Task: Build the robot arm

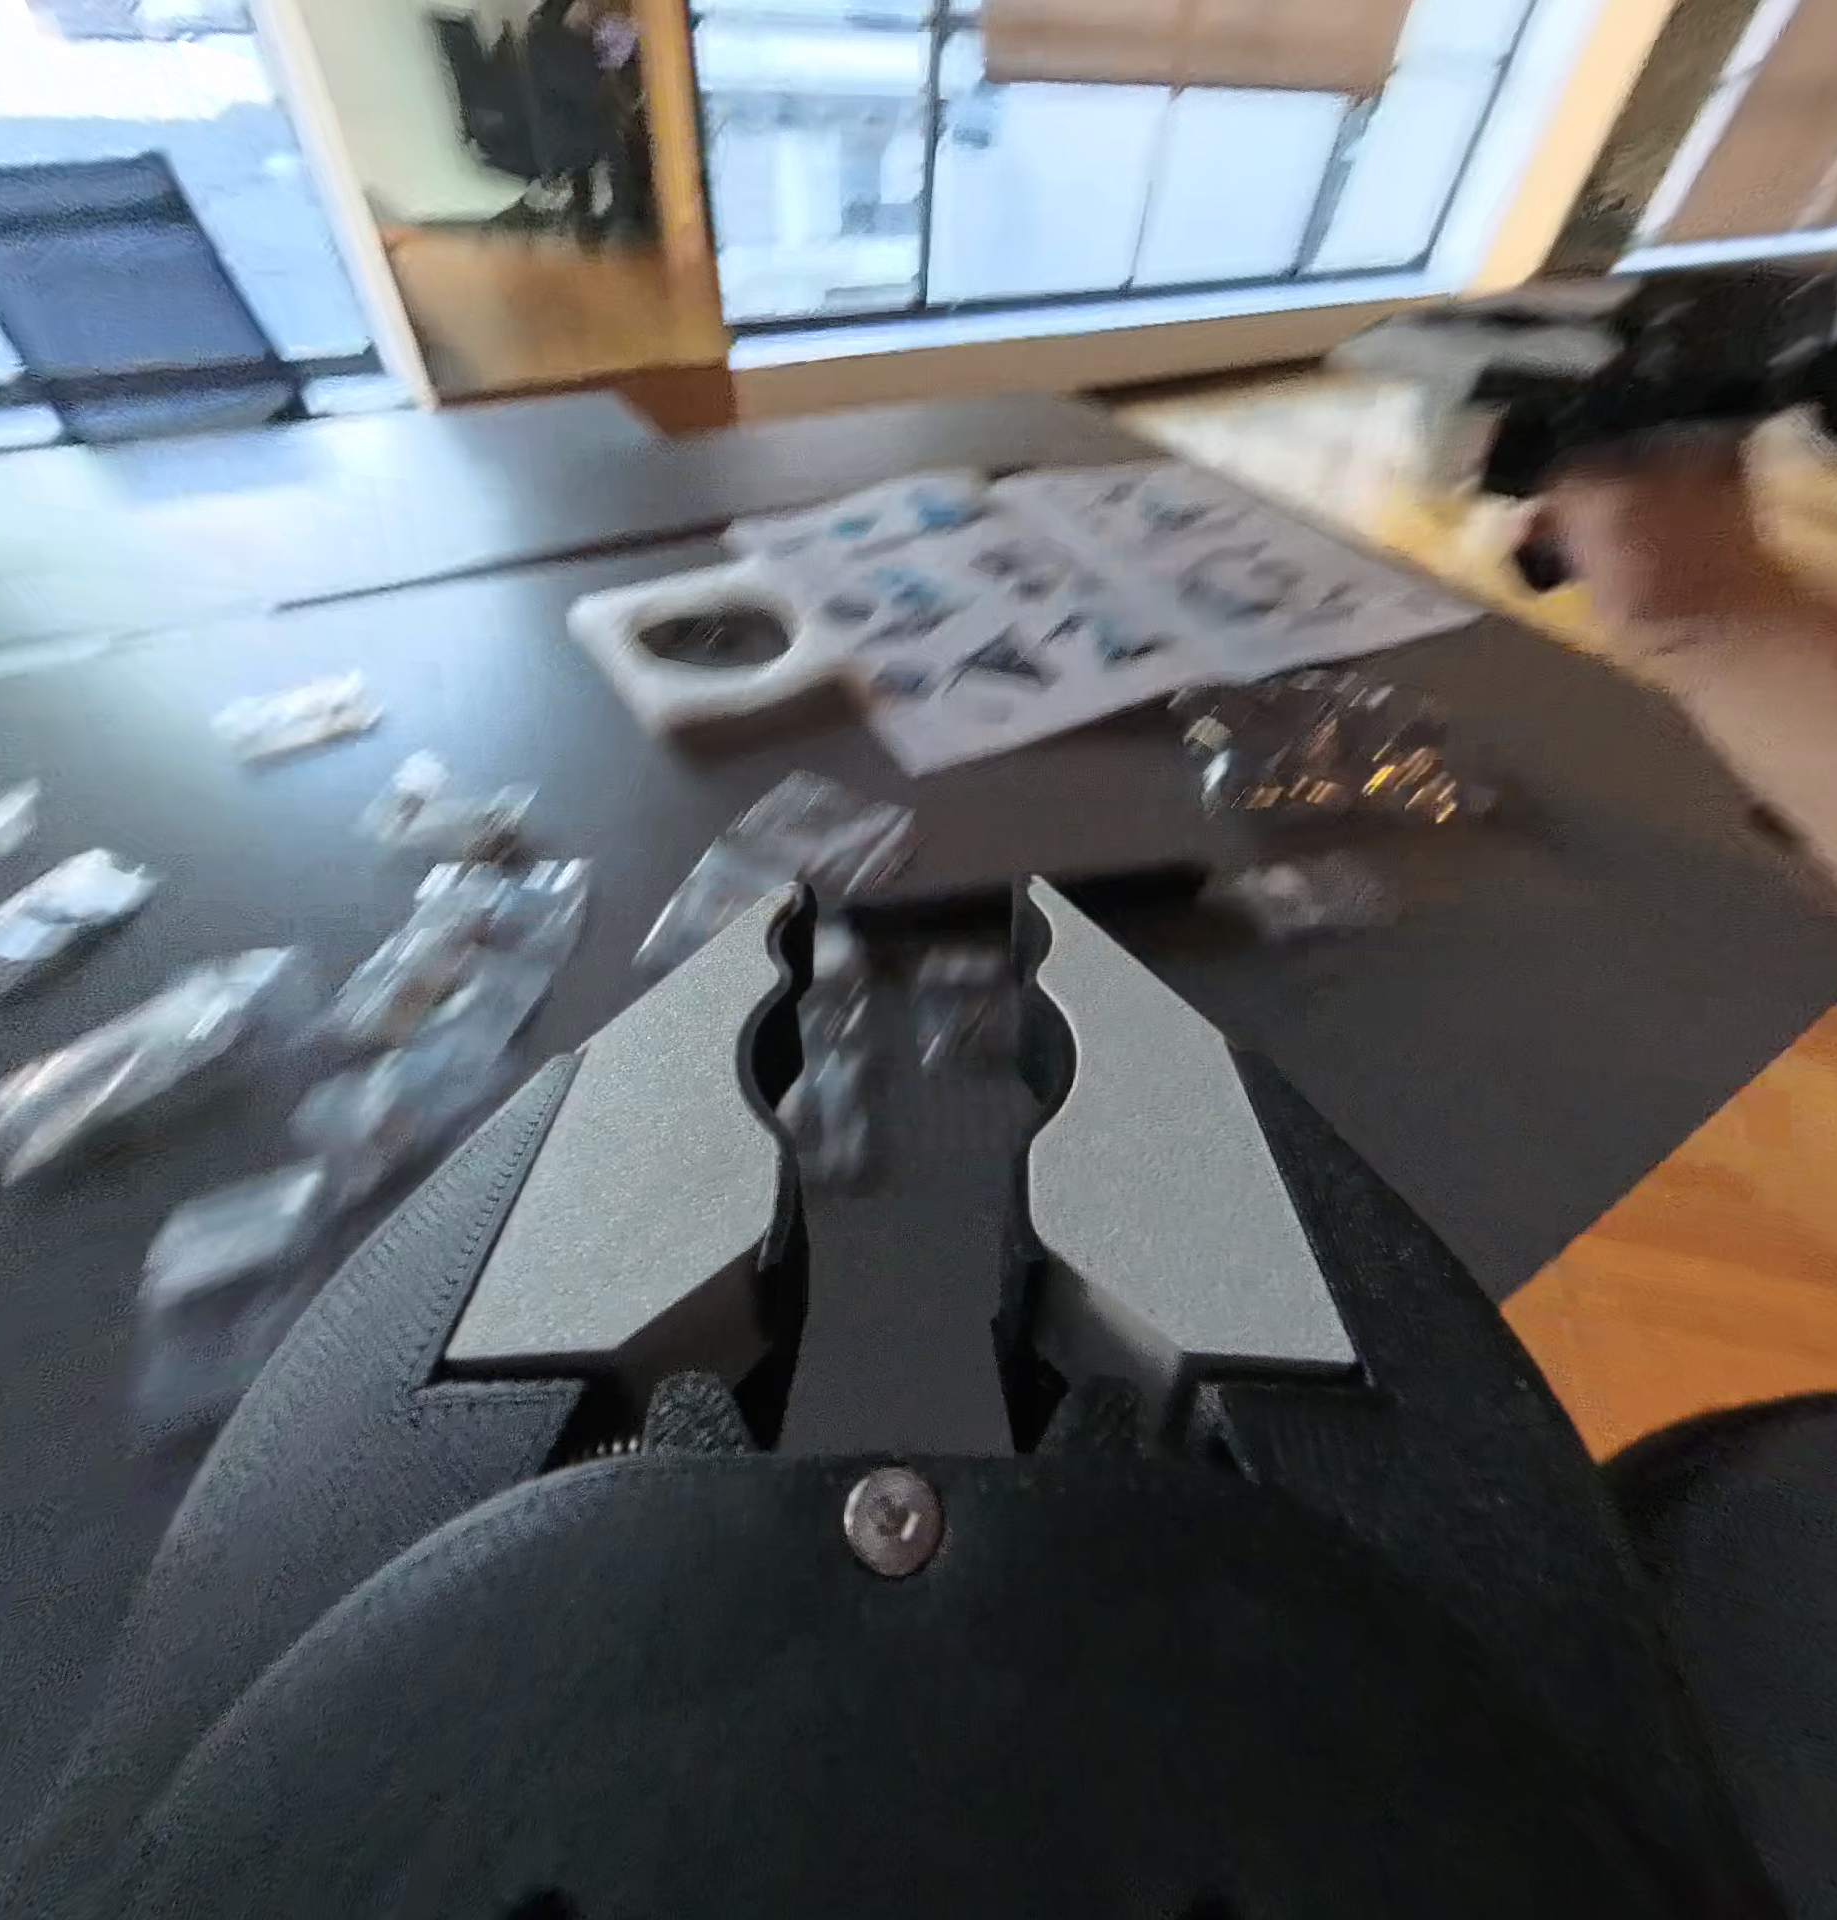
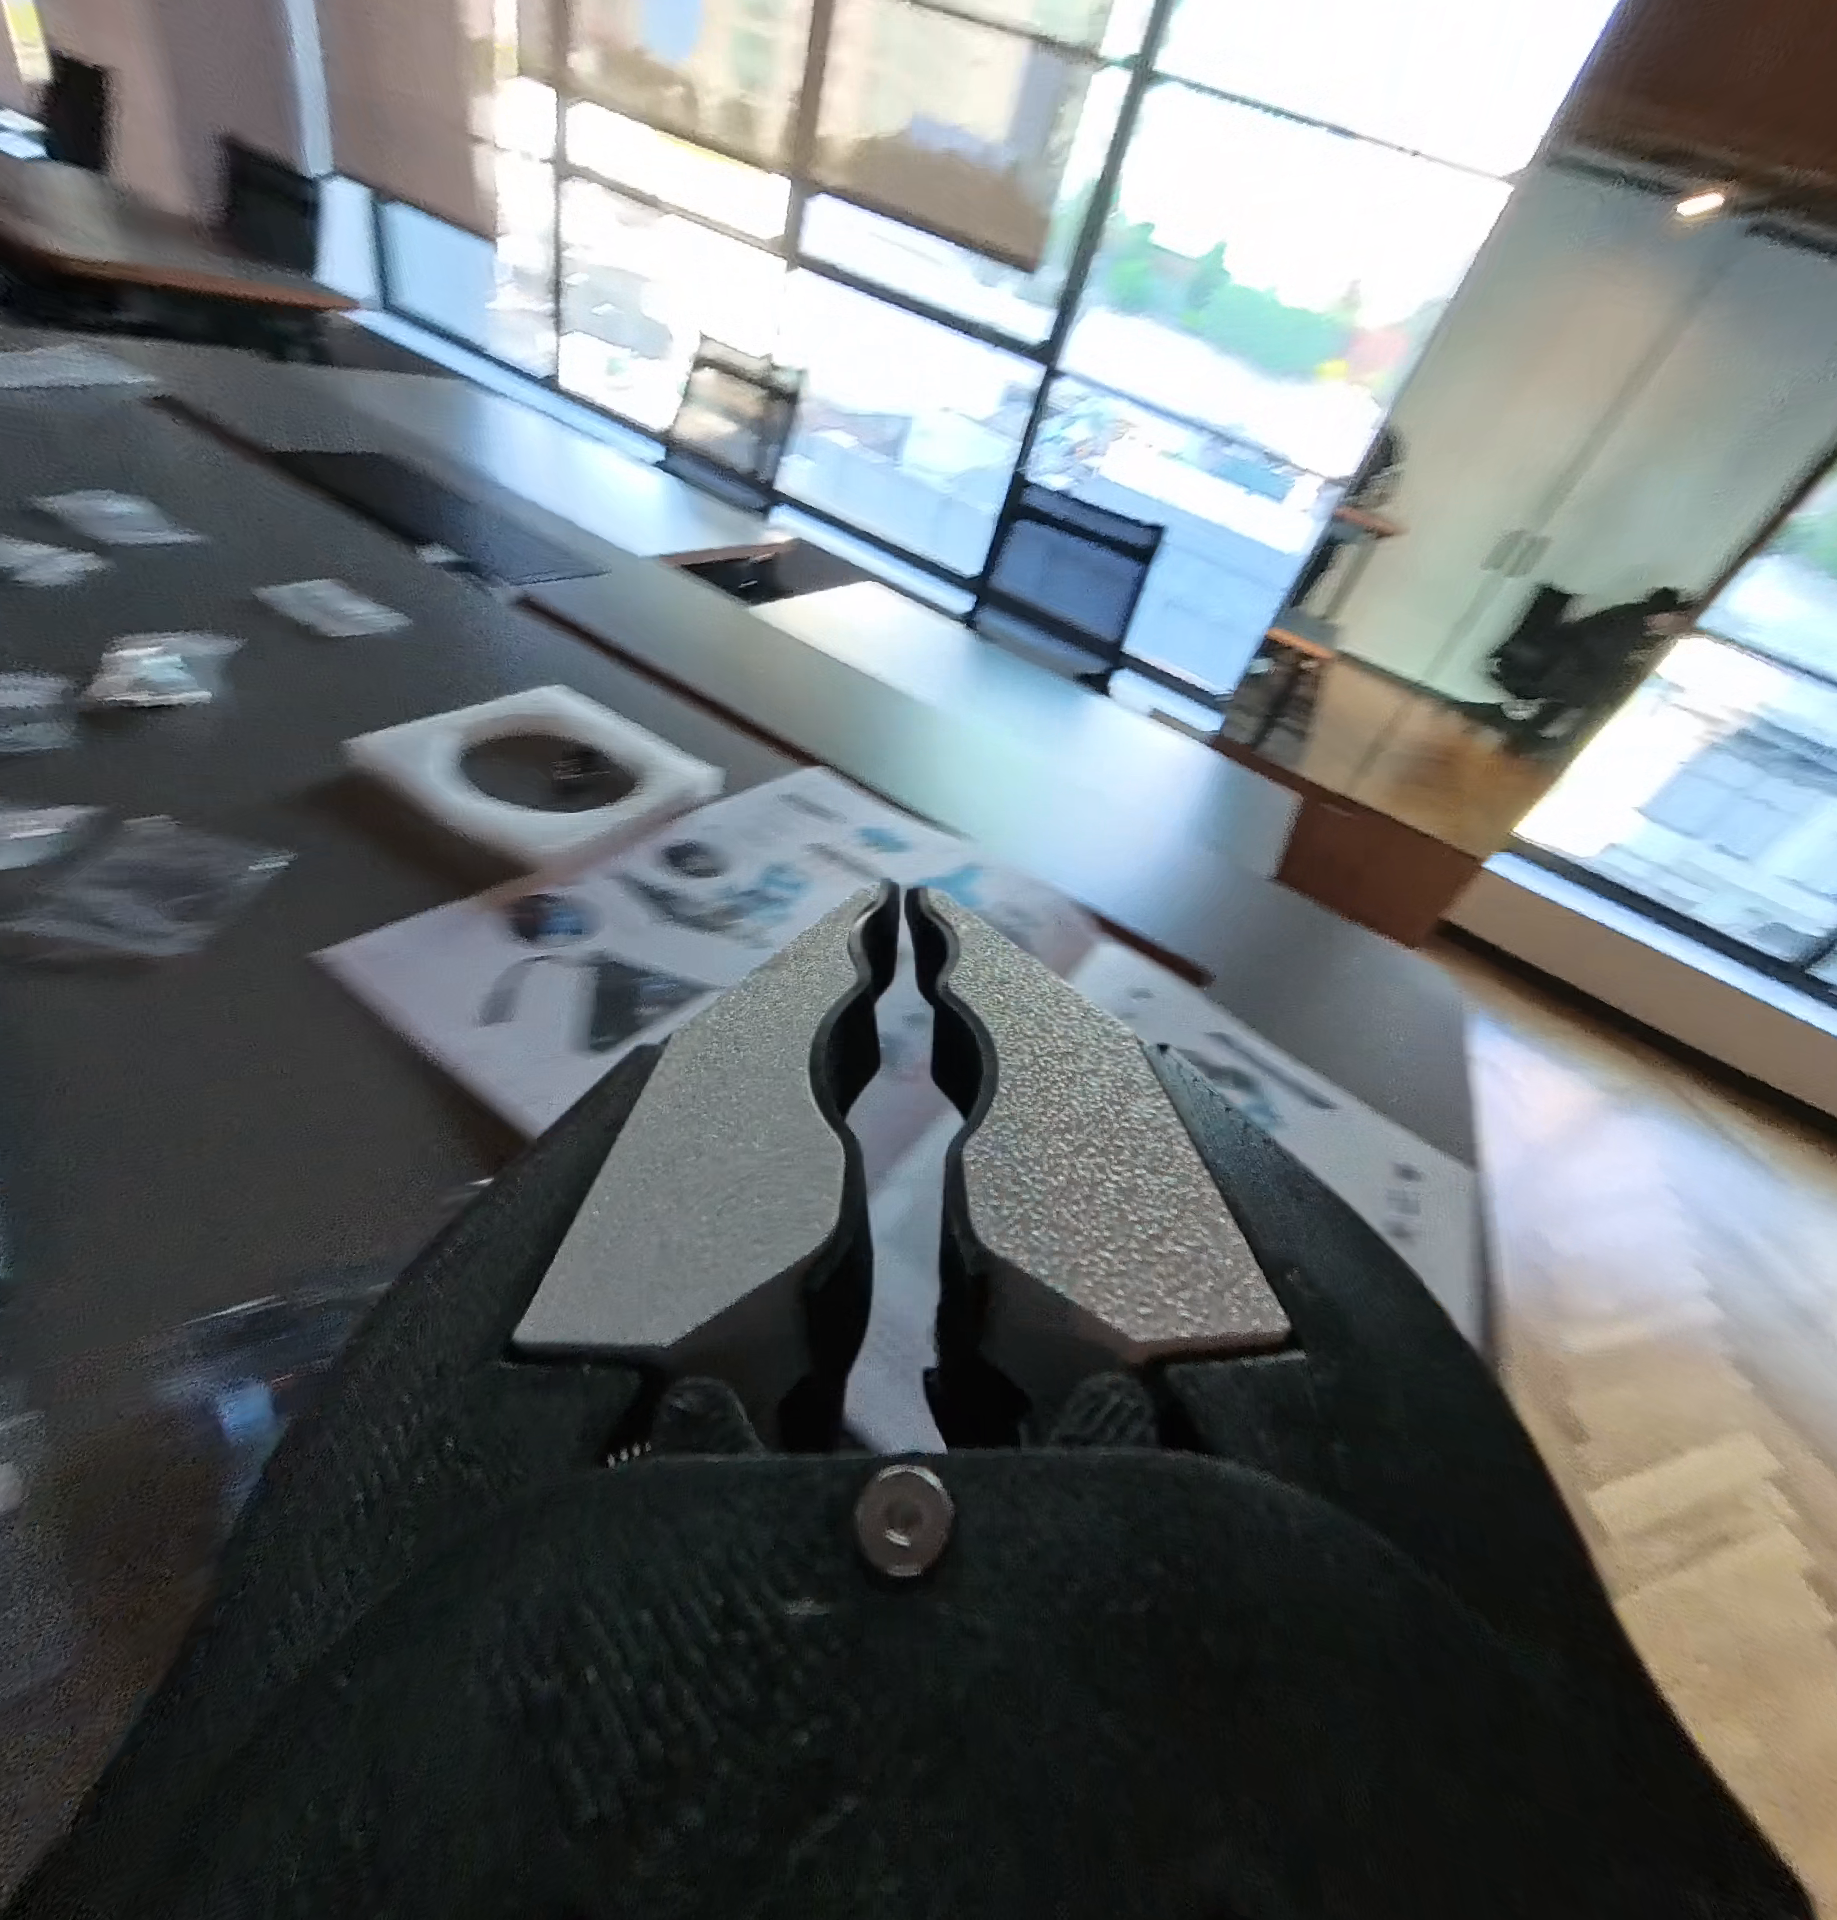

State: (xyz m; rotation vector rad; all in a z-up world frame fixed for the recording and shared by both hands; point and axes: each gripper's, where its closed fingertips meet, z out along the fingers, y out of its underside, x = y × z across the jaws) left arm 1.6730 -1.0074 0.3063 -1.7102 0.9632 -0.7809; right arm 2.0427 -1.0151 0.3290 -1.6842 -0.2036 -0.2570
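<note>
In your left wrist view, your left tool [image 1: 912,894] hangs above the dark table [image 1: 1413,1039] with its fingers spread and nothing between them. Below and to its left lie many small clear plastic bags [image 1: 457,966], too blurred to tell their contents. Farther off rests a white foam block with a round hole [image 1: 711,649], touching a printed sheet [image 1: 1080,603]; beside the sheet's near edge sits what may be a bag of dark and brass parts [image 1: 1329,753]. In your right wrist view, your right tool [image 2: 901,894] is nearly pressed together, only a thin slit at the tips, gripping nothing. It hovers over the printed sheet [image 2: 623,935], with the foam block [image 2: 540,769] just beyond and bags [image 2: 145,894] to the left.
</note>
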